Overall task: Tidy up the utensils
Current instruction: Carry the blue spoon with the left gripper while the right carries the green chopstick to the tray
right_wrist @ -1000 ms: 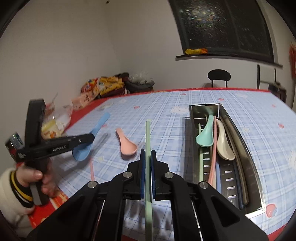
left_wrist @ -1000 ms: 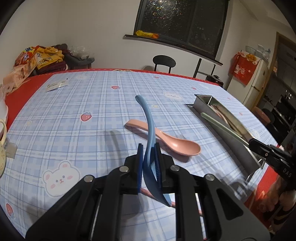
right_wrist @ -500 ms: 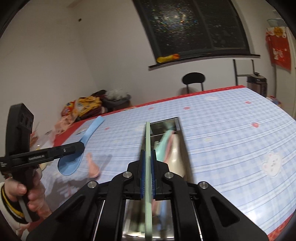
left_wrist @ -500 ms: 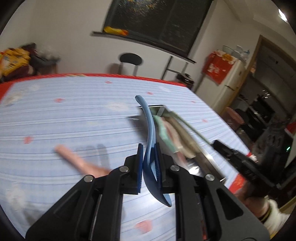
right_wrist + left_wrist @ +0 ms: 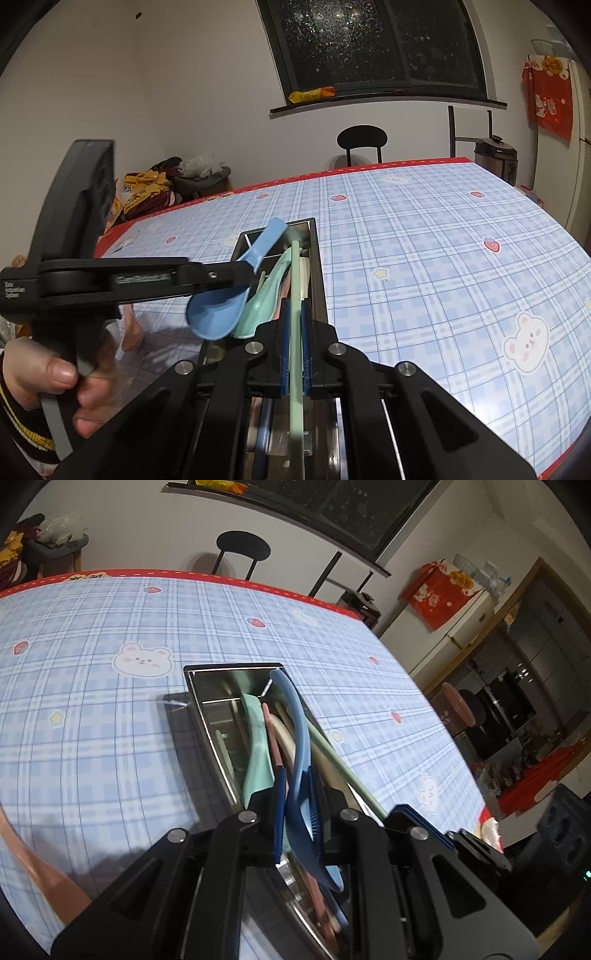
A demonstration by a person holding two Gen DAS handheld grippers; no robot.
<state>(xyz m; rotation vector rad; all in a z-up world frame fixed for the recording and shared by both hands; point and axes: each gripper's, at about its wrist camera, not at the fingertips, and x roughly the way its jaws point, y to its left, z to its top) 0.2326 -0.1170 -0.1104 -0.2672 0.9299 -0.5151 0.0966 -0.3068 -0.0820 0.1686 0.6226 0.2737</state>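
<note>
The left gripper (image 5: pixel 297 805) is clamped on a blue spoon (image 5: pixel 295 723), the right gripper (image 5: pixel 293 347) on a green chopstick (image 5: pixel 295 295). Both hover over the steel tray (image 5: pixel 207 701), which holds more utensils, on the checked tablecloth (image 5: pixel 92 701).

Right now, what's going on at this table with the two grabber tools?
A person is sorting utensils into a metal tray on the checked tablecloth. The left gripper is shut on a blue spoon, held over the tray. The right gripper is shut on a pale green chopstick, also above it. A teal spoon already lies inside; a pink spoon remains on the cloth.
</note>
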